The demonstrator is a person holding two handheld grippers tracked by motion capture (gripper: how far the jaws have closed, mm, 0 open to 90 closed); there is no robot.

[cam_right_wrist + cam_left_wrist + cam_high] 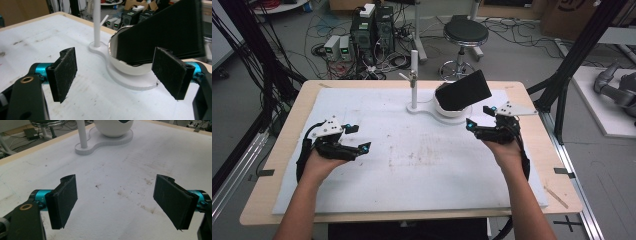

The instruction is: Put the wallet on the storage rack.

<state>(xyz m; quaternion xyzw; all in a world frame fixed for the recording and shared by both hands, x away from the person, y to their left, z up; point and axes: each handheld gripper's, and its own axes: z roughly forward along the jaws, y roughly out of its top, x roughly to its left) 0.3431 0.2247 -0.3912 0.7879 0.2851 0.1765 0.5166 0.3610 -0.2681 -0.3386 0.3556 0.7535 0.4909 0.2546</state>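
Both tongs stand released with nothing between their pads. My right tongs sit on the right of the worktop, just near of the white bowl, jaws spread wide and pointing toward it; they touch neither bowl nor slab. My left tongs hover over the left part of the white mat, well apart from the stand, jaws equally wide.

I find the black slab lying in the bowl at the far middle of the worktop, right of the thin white post. Its long axis is tilted: the lower end rests inside the bowl at the left, the upper end rises to the right and away from me, overhanging the rim.

From the right gripper view I see the slab side-on, its lower edge seated against the bowl's inner wall. From the left gripper view I get the bowl's outer underside, the shared white base and brown stains on the mat. From the high view I note a stool on the floor beyond the worktop.
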